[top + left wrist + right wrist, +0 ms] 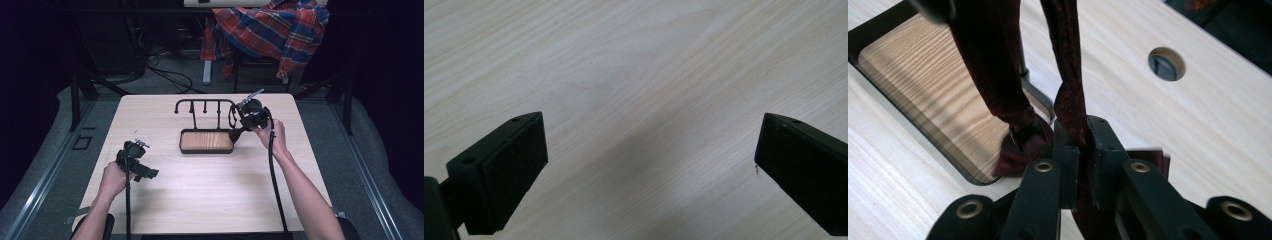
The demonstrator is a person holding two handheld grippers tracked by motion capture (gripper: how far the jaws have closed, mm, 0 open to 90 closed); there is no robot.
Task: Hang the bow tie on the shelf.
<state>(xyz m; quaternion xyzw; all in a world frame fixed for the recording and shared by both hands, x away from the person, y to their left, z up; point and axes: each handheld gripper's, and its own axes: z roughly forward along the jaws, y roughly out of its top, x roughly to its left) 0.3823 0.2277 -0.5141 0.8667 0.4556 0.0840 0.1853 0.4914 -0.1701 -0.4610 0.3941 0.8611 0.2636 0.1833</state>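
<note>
Nearest the front edge of the tabletop (210, 200), toward its left side, we see the left gripper (651, 165) over bare wood with its jaws spread wide and nothing between them. Farther back, right of centre, the right gripper (1082, 150) has its jaws clamped on a dark red necktie (1068, 60), whose strands hang over the right end of the wooden tray (206, 141). Beyond the tray, near the far edge, stands a black hook rack (204, 106).
</note>
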